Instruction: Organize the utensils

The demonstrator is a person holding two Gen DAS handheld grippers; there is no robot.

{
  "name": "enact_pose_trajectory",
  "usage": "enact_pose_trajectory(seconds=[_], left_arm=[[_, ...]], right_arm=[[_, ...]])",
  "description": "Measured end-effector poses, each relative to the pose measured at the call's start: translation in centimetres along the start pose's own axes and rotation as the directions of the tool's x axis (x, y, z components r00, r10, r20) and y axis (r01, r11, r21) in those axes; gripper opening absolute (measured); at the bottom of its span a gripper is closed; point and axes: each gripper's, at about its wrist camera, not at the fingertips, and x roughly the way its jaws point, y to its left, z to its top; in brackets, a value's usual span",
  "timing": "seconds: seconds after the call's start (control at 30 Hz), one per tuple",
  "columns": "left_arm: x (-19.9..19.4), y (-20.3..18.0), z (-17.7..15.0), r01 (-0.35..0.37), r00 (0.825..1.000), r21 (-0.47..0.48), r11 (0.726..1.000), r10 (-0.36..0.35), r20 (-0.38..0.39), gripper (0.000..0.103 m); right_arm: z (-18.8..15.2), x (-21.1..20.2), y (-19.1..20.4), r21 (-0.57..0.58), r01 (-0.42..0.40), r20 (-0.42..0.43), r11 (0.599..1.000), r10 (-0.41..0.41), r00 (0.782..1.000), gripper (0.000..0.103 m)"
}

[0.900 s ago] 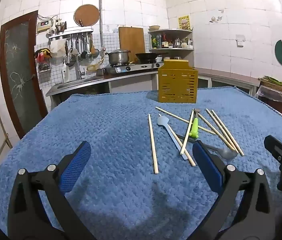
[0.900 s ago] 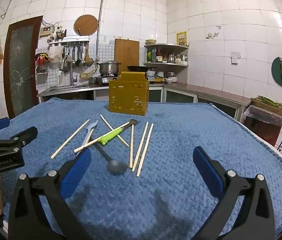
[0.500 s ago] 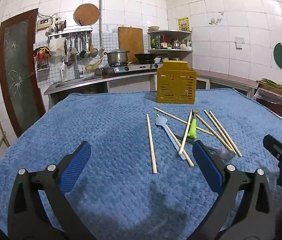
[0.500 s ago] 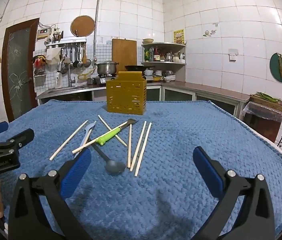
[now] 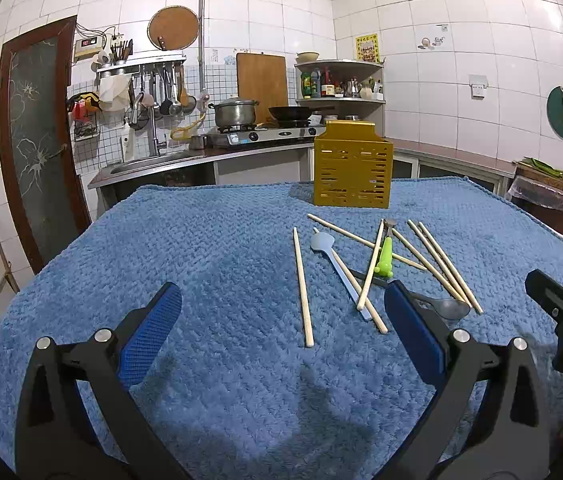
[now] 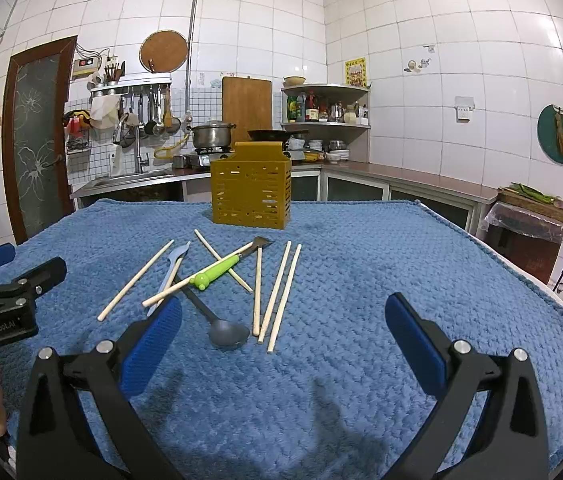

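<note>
From what I can see I have not really started: every utensil lies loose on the blue towel [image 6: 361, 360], and nothing shows above the rim of the yellow slotted holder [image 6: 251, 189], though I cannot see down into it. My left gripper [image 5: 281, 320] hangs over the cloth with its jaws wide apart and nothing between them; my right gripper [image 6: 281, 330] is the same, spread and empty. Ahead of the right jaws and a little to their left sits the pile: the grey spoon [image 6: 217, 322] nearest, its bowl just beyond the left pad, then three chopsticks [image 6: 277, 290] lying roughly parallel, the green-handled peeler [image 6: 221, 268] crossing other sticks, and a pale blue spatula [image 6: 169, 276] beside a lone chopstick [image 6: 135, 280] farther left. From the left gripper the same heap lies ahead and toward its right jaw, with that single stick closest to the middle of the gap. The holder stands upright past the pile, well apart from both grippers. So all the picking and dropping is left, by my reckoning. The cloth is thick and nubbly, which I expect will let thin sticks sink a bit. Behind is a white-tiled kitchen: sink, gas stove with a pot [image 5: 233, 111], hanging ladles, a corner shelf.
</note>
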Motion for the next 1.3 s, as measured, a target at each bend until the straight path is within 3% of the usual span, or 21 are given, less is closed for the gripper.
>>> enact_pose_trajectory(seconds=[1.3], left_arm=[[0.57, 0.41, -0.5, -0.001, 1.0, -0.003, 1.0, 0.001, 0.001, 0.098]], right_arm=[[0.03, 0.23, -0.09, 0.0, 0.003, 0.004, 1.0, -0.003, 1.0, 0.099]])
